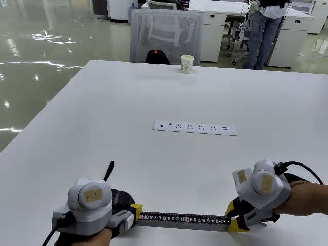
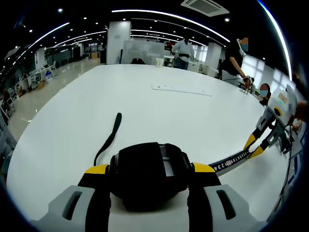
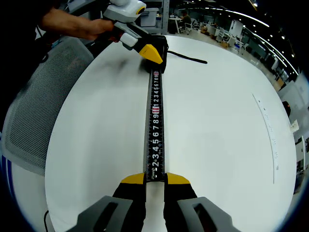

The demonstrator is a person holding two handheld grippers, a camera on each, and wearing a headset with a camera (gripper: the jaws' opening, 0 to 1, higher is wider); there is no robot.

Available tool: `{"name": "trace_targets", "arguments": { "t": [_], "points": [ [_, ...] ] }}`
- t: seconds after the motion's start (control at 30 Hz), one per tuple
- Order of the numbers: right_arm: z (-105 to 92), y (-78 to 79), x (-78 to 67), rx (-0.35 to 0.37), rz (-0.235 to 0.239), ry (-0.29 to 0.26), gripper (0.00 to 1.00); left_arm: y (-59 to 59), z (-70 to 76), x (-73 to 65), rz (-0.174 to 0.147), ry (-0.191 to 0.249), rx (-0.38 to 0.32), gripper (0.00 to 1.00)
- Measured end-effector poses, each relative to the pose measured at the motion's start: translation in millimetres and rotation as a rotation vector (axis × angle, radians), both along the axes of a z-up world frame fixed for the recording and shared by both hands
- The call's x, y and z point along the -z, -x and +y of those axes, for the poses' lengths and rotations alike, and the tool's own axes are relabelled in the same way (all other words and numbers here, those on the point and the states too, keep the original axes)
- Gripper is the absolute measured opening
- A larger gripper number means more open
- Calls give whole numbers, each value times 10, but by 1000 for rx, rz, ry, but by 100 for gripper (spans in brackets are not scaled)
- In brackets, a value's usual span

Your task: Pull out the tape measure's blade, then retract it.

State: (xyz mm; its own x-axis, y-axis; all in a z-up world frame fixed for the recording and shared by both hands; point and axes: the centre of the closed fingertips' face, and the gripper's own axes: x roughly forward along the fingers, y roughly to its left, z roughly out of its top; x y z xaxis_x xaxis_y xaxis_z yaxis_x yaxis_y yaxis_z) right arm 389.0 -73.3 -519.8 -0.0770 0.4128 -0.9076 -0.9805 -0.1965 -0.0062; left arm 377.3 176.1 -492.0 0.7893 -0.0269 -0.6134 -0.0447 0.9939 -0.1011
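Tape measure (image 2: 149, 174) sits at the desk's (image 1: 102, 128) near edge, toward the left, and we have our left gripper (image 1: 134, 211) clamped around its black case. Its blade (image 1: 184, 219) lies extended flat along that edge to our right gripper (image 3: 155, 180), whose jaws pinch the blade's tip. The strap (image 1: 108, 170) lies on the desk just beyond the case. A power strip (image 1: 195, 127) lies mid-desk; a paper cup (image 1: 187, 63) stands by the far edge.

Matt table (image 1: 205, 97) — plastic tape measure (image 2: 147, 171).
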Motion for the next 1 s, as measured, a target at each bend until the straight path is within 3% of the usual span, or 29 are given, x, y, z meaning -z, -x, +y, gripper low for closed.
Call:
{"name": "trace_targets", "arguments": {
  "t": [1.0],
  "points": [
    [98, 3, 6, -4, 7, -4, 10, -6, 3, 15, 2, 4, 4, 59]
  ]
}}
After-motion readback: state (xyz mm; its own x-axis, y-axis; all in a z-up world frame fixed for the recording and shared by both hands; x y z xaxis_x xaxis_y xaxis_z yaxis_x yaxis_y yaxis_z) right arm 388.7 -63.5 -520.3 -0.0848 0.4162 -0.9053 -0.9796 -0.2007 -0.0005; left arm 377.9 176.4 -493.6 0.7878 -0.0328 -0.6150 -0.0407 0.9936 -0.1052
